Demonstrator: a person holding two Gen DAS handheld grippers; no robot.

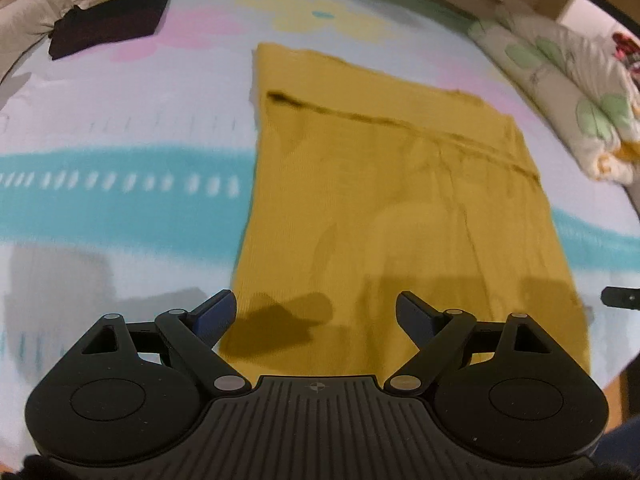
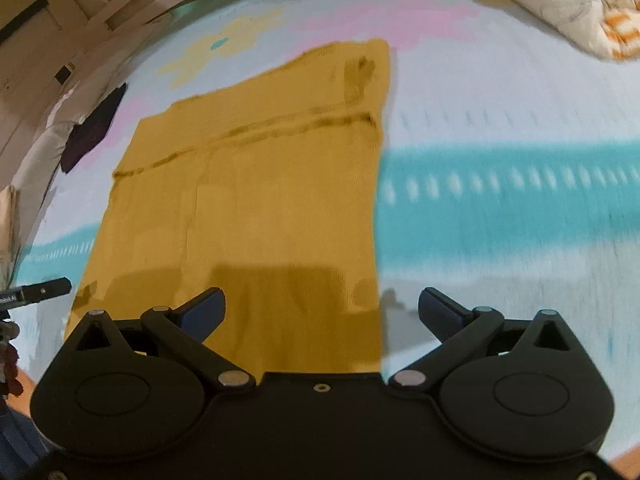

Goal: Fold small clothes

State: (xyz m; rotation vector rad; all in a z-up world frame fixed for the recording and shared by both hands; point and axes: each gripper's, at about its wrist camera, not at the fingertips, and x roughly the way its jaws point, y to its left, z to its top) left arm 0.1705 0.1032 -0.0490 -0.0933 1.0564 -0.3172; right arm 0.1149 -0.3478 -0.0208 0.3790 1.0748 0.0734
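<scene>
A mustard yellow garment (image 1: pixel 384 200) lies flat on the patterned bed sheet, folded into a long rectangle with a seam line across its far part. It also shows in the right wrist view (image 2: pixel 256 200). My left gripper (image 1: pixel 316 312) is open and empty, hovering over the garment's near left corner. My right gripper (image 2: pixel 322 310) is open and empty, over the garment's near right corner. The tip of the right gripper shows at the right edge of the left wrist view (image 1: pixel 620 298), and the left gripper's tip at the left edge of the right wrist view (image 2: pixel 40 290).
A dark folded garment (image 1: pixel 108 24) lies at the far left of the bed, also in the right wrist view (image 2: pixel 94 128). A floral quilt (image 1: pixel 568 96) is bunched along the right side. The sheet (image 1: pixel 120 208) has teal, pink and yellow patterns.
</scene>
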